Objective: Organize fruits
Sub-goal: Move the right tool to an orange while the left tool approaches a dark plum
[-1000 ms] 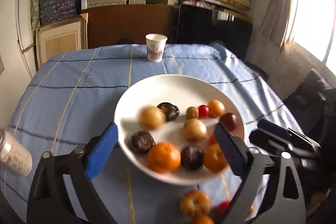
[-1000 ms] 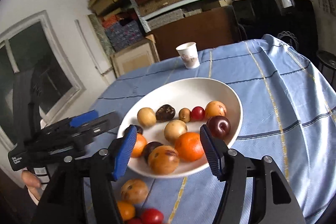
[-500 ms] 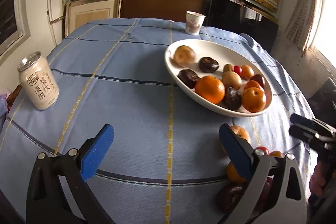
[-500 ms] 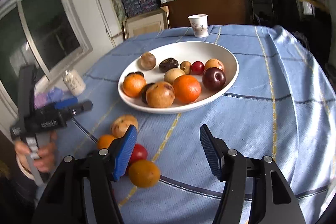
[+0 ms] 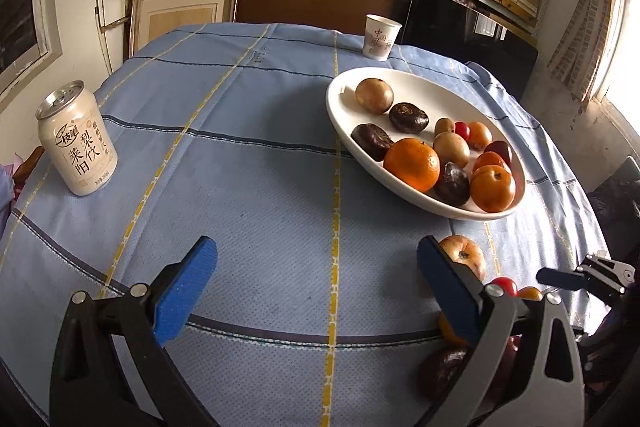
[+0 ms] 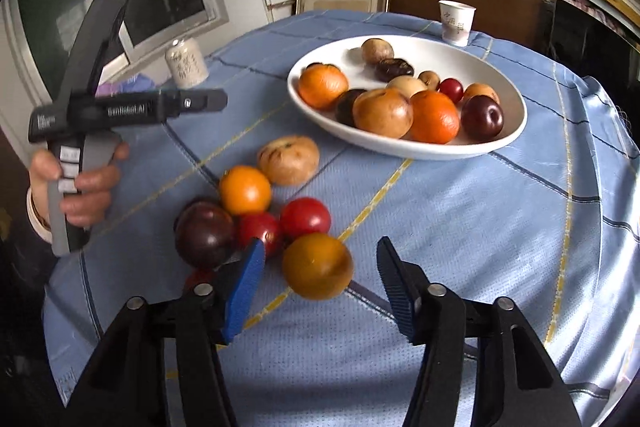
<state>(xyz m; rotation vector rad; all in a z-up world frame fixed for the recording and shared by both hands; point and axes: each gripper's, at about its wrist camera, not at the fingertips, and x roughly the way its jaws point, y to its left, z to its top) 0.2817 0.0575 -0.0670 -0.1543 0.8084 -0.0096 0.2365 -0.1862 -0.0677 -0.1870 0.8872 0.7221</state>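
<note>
Right tool (image 6: 320, 285), jaws wide and empty, faces the loose orange fruit (image 6: 317, 265) lying just ahead, slightly left of centre; the plate (image 6: 516, 123) lies beyond; left tool (image 5: 316, 281), also wide, points at bare desk (image 5: 260, 187), farther off.

White oval plate (image 6: 508, 135): holds about a dozen fruits, among them two oranges (image 6: 434, 116), a dark plum (image 6: 482, 115), a tan round fruit (image 6: 382, 111) and a small red one (image 6: 451, 89).

Loose cluster on the blue cloth beside the plate: tan fruit (image 6: 289, 159), orange (image 6: 245, 189), dark plum (image 6: 204, 233), two red fruits (image 6: 305, 217), amber-orange fruit (image 6: 317, 264), touching one another.
</note>
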